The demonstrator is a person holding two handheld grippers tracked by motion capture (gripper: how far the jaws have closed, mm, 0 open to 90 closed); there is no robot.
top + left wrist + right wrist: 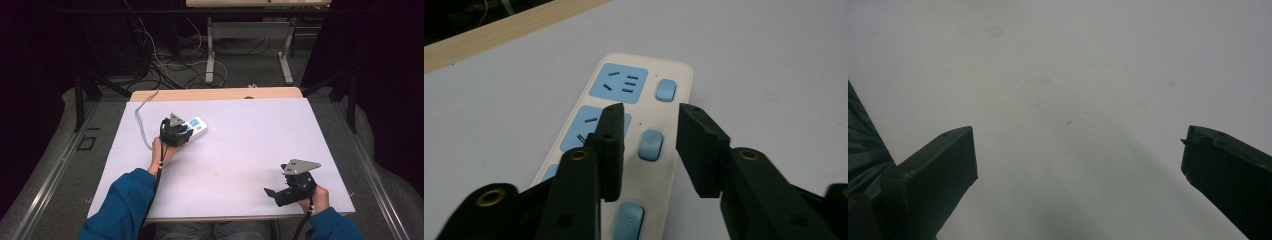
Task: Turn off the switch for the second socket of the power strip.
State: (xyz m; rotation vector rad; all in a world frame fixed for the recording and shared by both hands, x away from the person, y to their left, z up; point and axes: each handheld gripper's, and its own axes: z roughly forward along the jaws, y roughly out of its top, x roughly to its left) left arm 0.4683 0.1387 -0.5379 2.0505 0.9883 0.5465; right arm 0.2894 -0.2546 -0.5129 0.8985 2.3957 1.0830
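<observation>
Right, the table with its pale lavender-white sheet comes first: wooden edge at the far side, nothing on it but one thing and my two grippers. The power strip lies flat on the far-left part of the sheet, white body, blue socket faces and a row of blue rocker switches; its cord runs off toward the far-left corner. My left gripper is over the near end of that strip, and in the left gripper view the power strip passes under my jaws, which stand a little apart, unclenched, one over a socket face and the other just off the strip's edge, the middle switch between them. I can't tell if the tips touch the plastic. My right gripper rests near the front-right edge, well apart from the strip, jaws spread wide with only bare sheet between them, holding nothing. I judge the step as the approach on the strip, either to press a switch or to pinch the body; nothing is gripped yet. Next move calls for lowering and lining up squarely, then closing or pressing gently so the light strip doesn't skid. Containers: none here; the sockets are all unplugged.
</observation>
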